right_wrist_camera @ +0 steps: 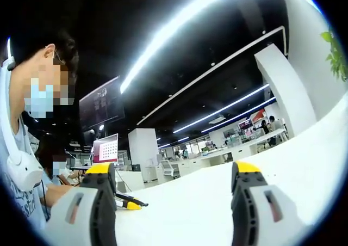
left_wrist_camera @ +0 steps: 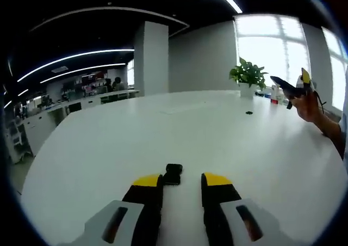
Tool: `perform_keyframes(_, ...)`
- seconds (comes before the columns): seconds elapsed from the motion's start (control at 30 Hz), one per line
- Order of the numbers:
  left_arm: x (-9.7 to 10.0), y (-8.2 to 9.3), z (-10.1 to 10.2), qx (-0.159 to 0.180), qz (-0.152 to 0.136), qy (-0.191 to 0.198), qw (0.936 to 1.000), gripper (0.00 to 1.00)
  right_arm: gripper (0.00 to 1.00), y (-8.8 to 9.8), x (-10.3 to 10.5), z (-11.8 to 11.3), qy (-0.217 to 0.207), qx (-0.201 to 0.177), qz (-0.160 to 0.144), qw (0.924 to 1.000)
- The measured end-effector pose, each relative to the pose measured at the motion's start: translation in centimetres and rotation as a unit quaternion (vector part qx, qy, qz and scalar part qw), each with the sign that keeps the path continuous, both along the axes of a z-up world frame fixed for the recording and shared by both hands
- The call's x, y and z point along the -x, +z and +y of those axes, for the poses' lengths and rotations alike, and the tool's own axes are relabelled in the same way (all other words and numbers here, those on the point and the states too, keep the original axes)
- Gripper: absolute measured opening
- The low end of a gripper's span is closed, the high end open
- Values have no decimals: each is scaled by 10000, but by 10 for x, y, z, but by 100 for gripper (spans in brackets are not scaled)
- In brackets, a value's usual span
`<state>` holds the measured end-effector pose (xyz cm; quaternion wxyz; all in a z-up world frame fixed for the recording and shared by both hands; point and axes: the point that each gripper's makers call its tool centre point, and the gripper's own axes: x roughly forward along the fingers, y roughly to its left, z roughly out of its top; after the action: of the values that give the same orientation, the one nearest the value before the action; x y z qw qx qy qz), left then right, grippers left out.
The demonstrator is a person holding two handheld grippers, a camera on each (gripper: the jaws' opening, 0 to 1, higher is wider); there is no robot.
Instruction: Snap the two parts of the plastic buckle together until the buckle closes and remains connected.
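Bare table (left_wrist_camera: 109, 142) around buckle part (left_wrist_camera: 173, 173); potted plant (left_wrist_camera: 248, 76), bottles (left_wrist_camera: 274, 95) near far edge.

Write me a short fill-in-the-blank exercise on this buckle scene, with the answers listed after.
1. The black buckle piece lies on the ____ table.
2. In the left gripper view, the buckle piece sits just ahead of the left gripper, whose jaws stand ____.
3. The potted plant near the window has ____ leaves.
4. The right gripper has jaw tips coloured ____.

Missing words: white; open; green; yellow
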<state>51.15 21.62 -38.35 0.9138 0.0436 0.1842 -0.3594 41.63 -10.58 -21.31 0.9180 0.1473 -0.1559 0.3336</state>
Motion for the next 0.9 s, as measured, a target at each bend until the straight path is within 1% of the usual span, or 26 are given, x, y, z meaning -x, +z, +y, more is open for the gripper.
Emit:
perform_keyframes(0.1, -1, 0, 1, 9, 21, 79, 10000, 27, 89, 0, 0, 0, 6, 5, 10, 10000)
perform_keyframes(0.23, -5, 0, 4, 8, 32, 229, 9997, 23, 88, -1, 0, 1, 20, 11, 14, 10000)
perform_keyframes(0.57, -6, -1, 4, -25, 2, 250, 9997, 12, 86, -2, 1, 3, 32, 29, 16, 10000)
perform_keyframes(0.77, -8, -2, 5, -18, 19, 300, 9995, 12, 86, -7, -3, 8, 148, 26, 110, 9998)
perform_keyframes(0.9, -7, -2, 5, -14, 30, 303, 9995, 12, 85, -5, -1, 6, 86, 107, 61, 9999)
